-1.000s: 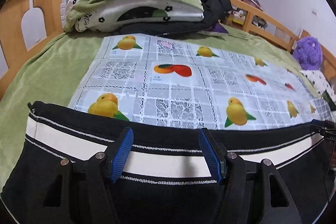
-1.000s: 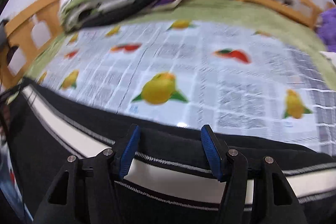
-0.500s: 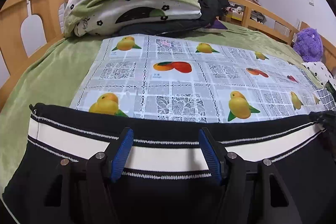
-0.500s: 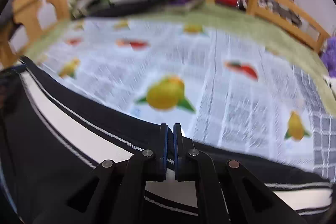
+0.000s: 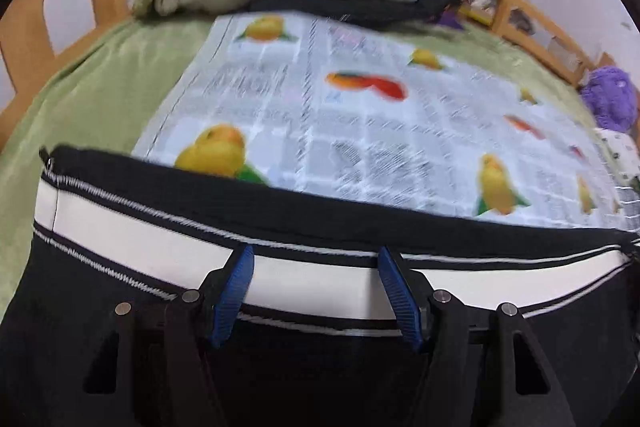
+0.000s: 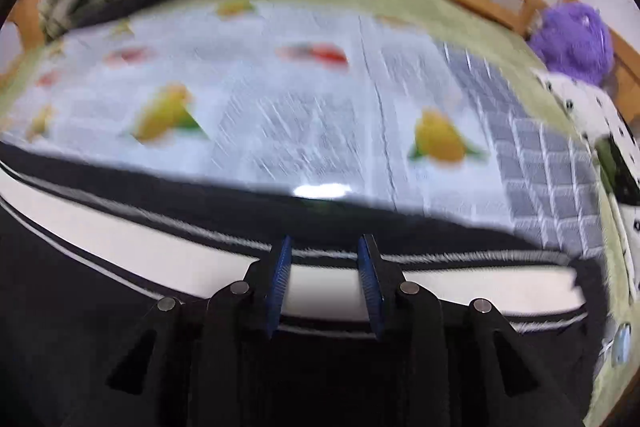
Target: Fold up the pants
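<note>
Little folding shows so far: the pants (image 5: 168, 247) lie flat on the bed (image 5: 80, 95), over a fruit-print sheet (image 5: 360, 131). The left claw (image 5: 314, 283) stands spread above the white stripe, pinching nothing. The right claw (image 6: 324, 275), narrower, has just been opening over the same stripe, pads clear of the cloth; every fold seems left to do.

Black pants (image 5: 120, 307) with a white stripe; pale grid cloth (image 5: 360, 131) printed with yellow and red fruit.

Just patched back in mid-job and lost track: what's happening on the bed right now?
A person works two handheld grippers over black pants spread on a fruit-print mat. The left gripper hangs open above the white waistband. The right gripper has just been opening over the same band, gripping nothing. No fold yet.
</note>
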A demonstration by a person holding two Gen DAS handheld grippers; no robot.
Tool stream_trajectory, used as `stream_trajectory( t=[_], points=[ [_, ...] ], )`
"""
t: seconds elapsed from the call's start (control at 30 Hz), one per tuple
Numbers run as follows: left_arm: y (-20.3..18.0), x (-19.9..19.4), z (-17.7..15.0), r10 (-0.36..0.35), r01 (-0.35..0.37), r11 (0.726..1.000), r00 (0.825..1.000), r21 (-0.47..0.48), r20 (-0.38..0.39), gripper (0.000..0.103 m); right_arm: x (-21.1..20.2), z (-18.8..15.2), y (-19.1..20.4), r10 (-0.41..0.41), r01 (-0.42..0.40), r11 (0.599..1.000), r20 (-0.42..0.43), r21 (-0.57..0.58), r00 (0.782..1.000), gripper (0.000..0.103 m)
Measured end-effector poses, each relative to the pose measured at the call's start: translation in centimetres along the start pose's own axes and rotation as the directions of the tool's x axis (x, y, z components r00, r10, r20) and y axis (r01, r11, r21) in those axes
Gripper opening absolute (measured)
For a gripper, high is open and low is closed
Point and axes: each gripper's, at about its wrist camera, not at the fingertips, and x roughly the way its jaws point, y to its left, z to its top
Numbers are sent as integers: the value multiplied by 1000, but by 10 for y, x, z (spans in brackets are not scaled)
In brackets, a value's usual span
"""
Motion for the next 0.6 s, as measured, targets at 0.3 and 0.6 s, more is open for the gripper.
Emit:
stream_trajectory(
  t=[0.3, 0.6],
  points=[
    [11, -30, 0, 27, -25, 999, 998, -41, 62, 62, -30, 13, 14, -19, 26, 979, -37, 204, 999, 33],
    [37, -116, -42, -79, 94, 993, 981, -76, 178, 62, -138, -28, 80, -14, -11, 967, 95, 253, 995, 63]
  ],
)
